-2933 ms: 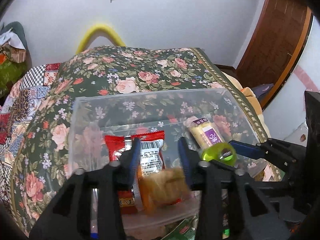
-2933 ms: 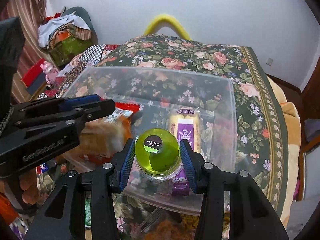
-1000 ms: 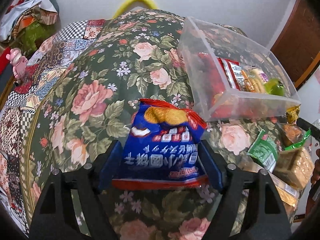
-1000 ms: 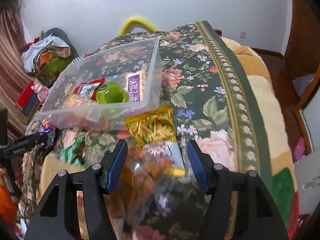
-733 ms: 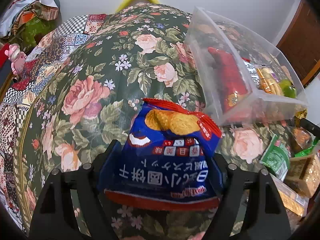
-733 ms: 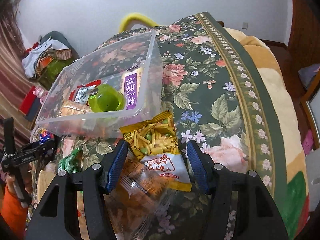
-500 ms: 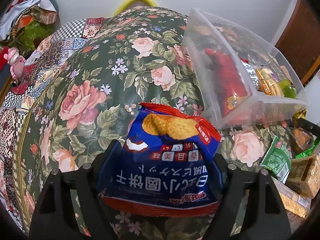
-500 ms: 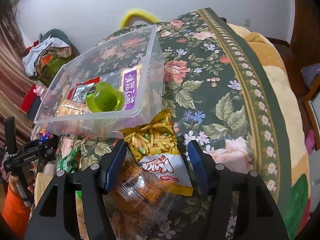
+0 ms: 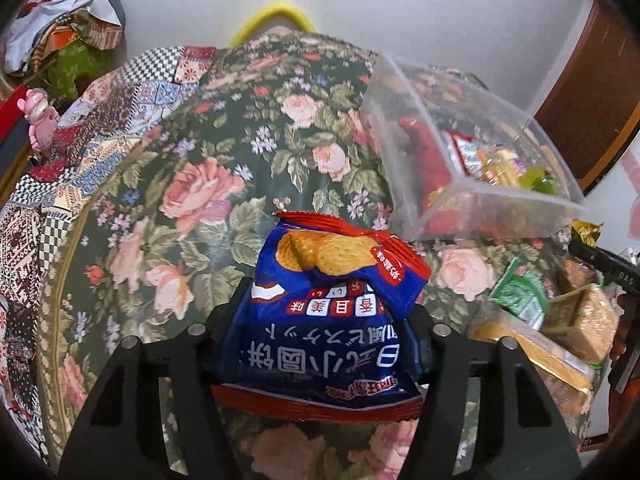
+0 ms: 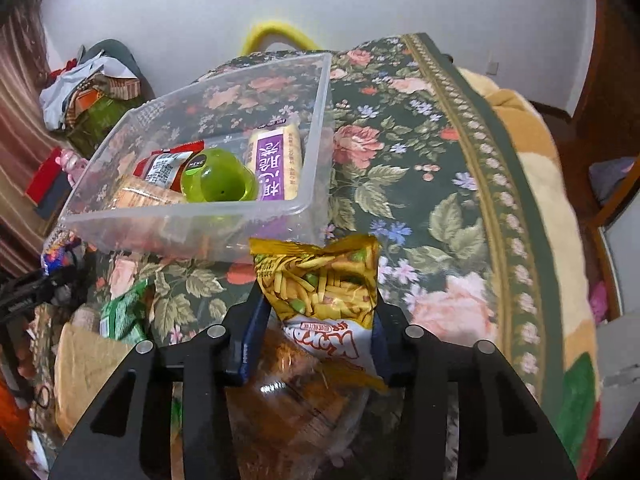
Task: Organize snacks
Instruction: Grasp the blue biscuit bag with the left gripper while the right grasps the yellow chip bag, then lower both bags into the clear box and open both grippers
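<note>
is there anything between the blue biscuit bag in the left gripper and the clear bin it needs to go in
Nothing visible blocks it. The left gripper holds the blue biscuit bag above bare floral cloth, and the clear bin sits ahead to the right, its top open. Only its near wall has to be cleared.

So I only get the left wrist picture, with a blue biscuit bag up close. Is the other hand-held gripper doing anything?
Observer: Yes. The right hand-held gripper has its fingers closed on a yellow snack bag printed with fried sticks and peas.
Visitor: Where is that bag?
Observer: Just in front of the clear plastic bin, near its right corner.
Visitor: I see something green in the bin. What is it?
Observer: A round green jelly cup with a dark label on its lid, tipped on its side.
Visitor: Anything beside it?
Observer: A long pale packet with a purple label lies along the bin's right wall.
</note>
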A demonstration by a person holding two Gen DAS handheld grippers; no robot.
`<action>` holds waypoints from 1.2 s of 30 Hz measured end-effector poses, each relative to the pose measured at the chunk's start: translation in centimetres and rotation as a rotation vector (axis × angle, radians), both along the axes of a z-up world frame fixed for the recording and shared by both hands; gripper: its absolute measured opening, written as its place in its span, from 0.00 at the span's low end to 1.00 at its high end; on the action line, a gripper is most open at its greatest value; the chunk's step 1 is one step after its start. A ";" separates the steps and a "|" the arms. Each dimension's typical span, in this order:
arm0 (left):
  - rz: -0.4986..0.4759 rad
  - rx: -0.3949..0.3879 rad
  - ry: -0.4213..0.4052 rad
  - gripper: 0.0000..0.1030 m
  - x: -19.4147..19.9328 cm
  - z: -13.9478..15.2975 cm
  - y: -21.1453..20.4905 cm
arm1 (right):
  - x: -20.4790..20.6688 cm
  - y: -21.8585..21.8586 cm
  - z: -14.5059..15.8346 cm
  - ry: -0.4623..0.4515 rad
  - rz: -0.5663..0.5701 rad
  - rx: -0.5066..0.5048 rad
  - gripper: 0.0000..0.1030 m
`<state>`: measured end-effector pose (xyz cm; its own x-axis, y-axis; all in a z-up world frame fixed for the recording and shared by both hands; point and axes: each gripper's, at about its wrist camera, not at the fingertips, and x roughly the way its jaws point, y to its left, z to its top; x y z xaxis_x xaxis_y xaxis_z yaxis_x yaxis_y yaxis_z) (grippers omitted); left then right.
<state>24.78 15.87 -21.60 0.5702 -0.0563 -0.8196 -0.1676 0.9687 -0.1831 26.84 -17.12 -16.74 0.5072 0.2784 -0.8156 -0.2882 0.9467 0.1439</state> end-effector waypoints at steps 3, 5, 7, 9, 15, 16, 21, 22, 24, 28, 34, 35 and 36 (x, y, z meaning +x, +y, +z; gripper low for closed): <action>-0.001 -0.004 -0.020 0.61 -0.5 1.1 -0.1 | -0.5 -0.5 0.5 -0.007 -0.014 0.003 0.38; -0.004 -0.006 -0.034 0.61 -0.8 1.9 -0.2 | -1.0 -0.9 1.2 -0.021 -0.026 0.004 0.38; -0.009 -0.012 -0.052 0.61 -1.0 2.8 -0.5 | -1.4 -1.2 1.8 -0.035 -0.028 0.012 0.37; -0.013 -0.015 -0.073 0.61 -1.2 3.8 -0.7 | -1.7 -1.3 2.7 -0.054 -0.024 0.016 0.35; -0.040 -0.015 -0.136 0.61 -1.6 6.7 -2.2 | -2.5 -1.1 5.3 -0.118 -0.003 0.033 0.34; -0.045 -0.012 -0.145 0.61 -1.6 7.1 -2.5 | -2.6 -1.0 5.7 -0.128 0.001 0.037 0.34; -0.078 -0.002 -0.188 0.61 -1.1 9.0 -3.9 | -3.0 0.0 7.6 -0.186 0.021 0.044 0.34; -0.084 0.000 -0.195 0.61 -0.8 9.3 -4.3 | -3.1 0.2 7.9 -0.195 0.028 0.050 0.34; -0.095 0.000 -0.207 0.61 -0.2 9.8 -4.8 | -3.0 0.5 8.4 -0.212 0.038 0.057 0.34; -0.116 0.002 -0.224 0.61 1.2 10.4 -6.0 | -2.4 1.4 9.3 -0.241 0.058 0.072 0.34; -0.131 0.008 -0.240 0.61 3.6 11.0 -7.7 | -1.1 2.8 9.9 -0.263 0.079 0.098 0.34; -0.136 0.006 -0.242 0.61 3.9 11.1 -8.0 | -0.8 3.1 9.9 -0.266 0.083 0.101 0.34; -0.142 0.007 -0.243 0.61 4.4 11.0 -8.3 | -0.6 3.3 9.9 -0.266 0.088 0.103 0.34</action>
<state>29.20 7.58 -10.56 0.7368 -0.1444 -0.6605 0.0178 0.9807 -0.1946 26.25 -13.86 -6.80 0.6696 0.4051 -0.6225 -0.4087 0.9008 0.1466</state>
